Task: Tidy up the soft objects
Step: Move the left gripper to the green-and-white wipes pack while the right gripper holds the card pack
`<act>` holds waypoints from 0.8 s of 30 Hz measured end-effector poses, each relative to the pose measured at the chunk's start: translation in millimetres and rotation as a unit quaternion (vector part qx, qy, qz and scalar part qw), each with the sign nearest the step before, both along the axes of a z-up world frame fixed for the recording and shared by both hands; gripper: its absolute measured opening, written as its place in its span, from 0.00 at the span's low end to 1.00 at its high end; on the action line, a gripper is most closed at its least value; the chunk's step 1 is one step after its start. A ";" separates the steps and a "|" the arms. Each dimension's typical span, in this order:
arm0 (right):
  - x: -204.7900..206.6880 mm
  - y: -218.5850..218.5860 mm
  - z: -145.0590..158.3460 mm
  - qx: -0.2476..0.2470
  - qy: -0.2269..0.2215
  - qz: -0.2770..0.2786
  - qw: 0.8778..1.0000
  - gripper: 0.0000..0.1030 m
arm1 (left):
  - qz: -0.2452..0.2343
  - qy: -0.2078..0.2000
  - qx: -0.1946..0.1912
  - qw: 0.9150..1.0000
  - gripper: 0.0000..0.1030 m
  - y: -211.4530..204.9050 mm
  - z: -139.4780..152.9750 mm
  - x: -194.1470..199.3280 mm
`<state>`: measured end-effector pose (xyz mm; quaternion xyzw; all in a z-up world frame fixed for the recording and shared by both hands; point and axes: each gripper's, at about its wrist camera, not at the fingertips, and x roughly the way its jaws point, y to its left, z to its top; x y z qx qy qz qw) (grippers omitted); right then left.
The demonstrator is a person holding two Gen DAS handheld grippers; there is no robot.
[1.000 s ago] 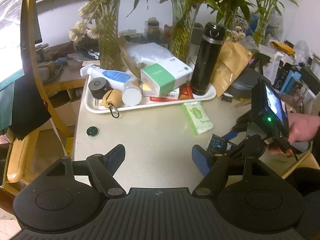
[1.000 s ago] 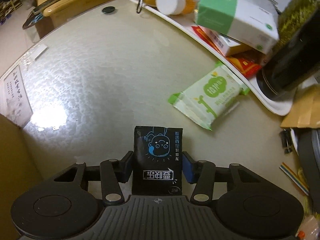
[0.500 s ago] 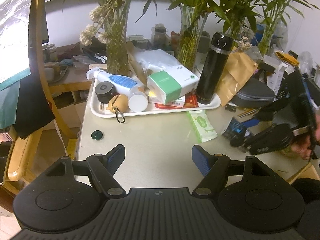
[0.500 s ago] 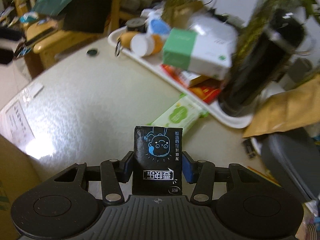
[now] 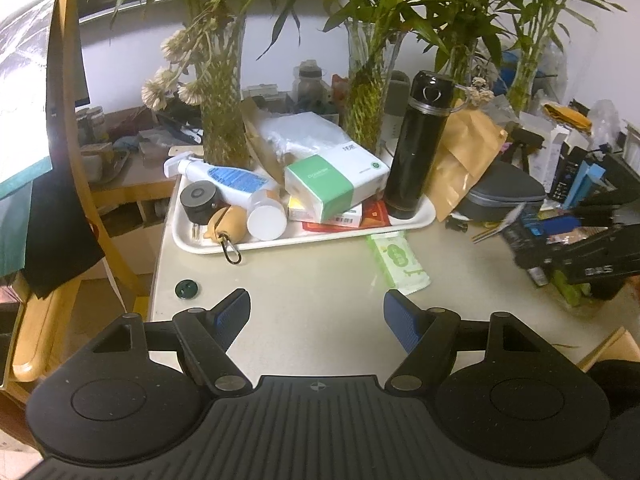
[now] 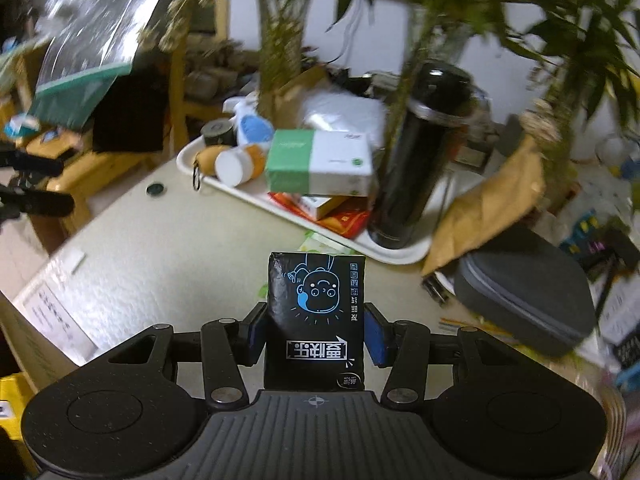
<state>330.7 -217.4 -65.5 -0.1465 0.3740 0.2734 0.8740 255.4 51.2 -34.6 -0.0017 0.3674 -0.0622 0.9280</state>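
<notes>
the pale, pebbled worktop (image 5: 320,280) fills mid-frame. a smooth white rimmed tray (image 5: 424,216) sits upper centre. the right gripper (image 6: 316,336) clamps a glossy black rectangular tissue pack (image 6: 316,300), low centre. the left gripper (image 5: 316,316) gapes with nothing between its ribbed blue pads.

From your right wrist view, the black tissue pack (image 6: 316,316) hides most of the green wipes pack (image 6: 316,242) just in front of the white tray (image 6: 400,254). Everything behind that tray there is smeared by blur. From your left wrist view, the right tongs (image 5: 580,256), right of the tray, are blurred and cut off by the frame's edge.
</notes>
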 end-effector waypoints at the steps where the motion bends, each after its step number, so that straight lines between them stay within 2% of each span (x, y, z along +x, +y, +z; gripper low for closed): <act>1: -3.1 -4.1 1.6 0.004 -0.002 -0.006 1.000 0.50 | 0.000 0.000 -0.003 1.000 0.71 0.0 0.1 0.3; 7: -21.6 -35.5 6.9 0.025 -0.012 -0.055 0.998 0.50 | 0.000 0.005 -0.031 1.000 0.71 -1.2 -0.6 2.1; 10: -33.5 -49.1 8.8 0.032 -0.018 -0.073 0.997 0.50 | -0.002 -0.003 -0.016 1.000 0.71 -4.8 1.5 0.4; 13: -44.3 -61.7 10.5 0.041 -0.023 -0.090 0.995 0.50 | 0.005 -0.014 0.014 1.000 0.71 -7.8 7.0 -0.2; 18: -59.5 -73.9 14.7 0.060 -0.027 -0.105 0.992 0.50 | 0.014 -0.014 -0.002 1.000 0.71 -8.7 21.2 8.6; 24: -63.5 -72.7 12.4 0.058 -0.029 -0.101 0.993 0.50 | 0.001 0.004 0.006 1.000 0.71 -30.0 30.8 30.3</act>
